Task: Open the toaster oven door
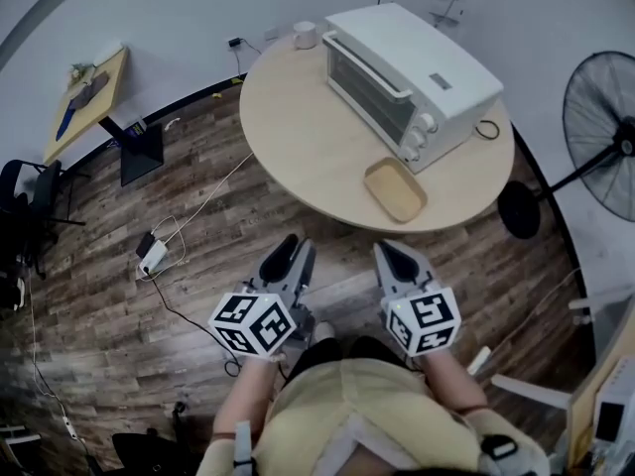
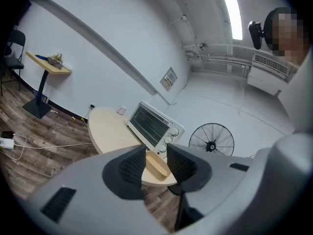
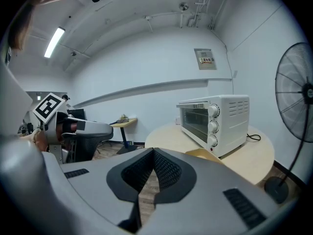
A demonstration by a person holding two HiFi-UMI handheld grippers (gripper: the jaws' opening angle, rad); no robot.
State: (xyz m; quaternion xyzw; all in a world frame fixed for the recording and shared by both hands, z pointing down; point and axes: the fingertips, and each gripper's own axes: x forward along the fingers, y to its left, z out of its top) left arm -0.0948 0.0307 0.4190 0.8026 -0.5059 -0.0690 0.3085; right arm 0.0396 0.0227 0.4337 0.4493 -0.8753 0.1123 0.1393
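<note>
White metal toaster oven [image 1: 412,82] stands shut on the round pale wooden table [image 1: 288,137], well ahead of you; your left gripper [image 1: 288,253] holds its jaws apart on nothing; your right gripper [image 1: 397,256] is closed and empty; step closer, hook the door's top handle [image 1: 365,64], and pull down smoothly.

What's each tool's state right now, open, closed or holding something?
Left tool: open, nothing between its jaws.
Right tool: closed, holding nothing.
</note>
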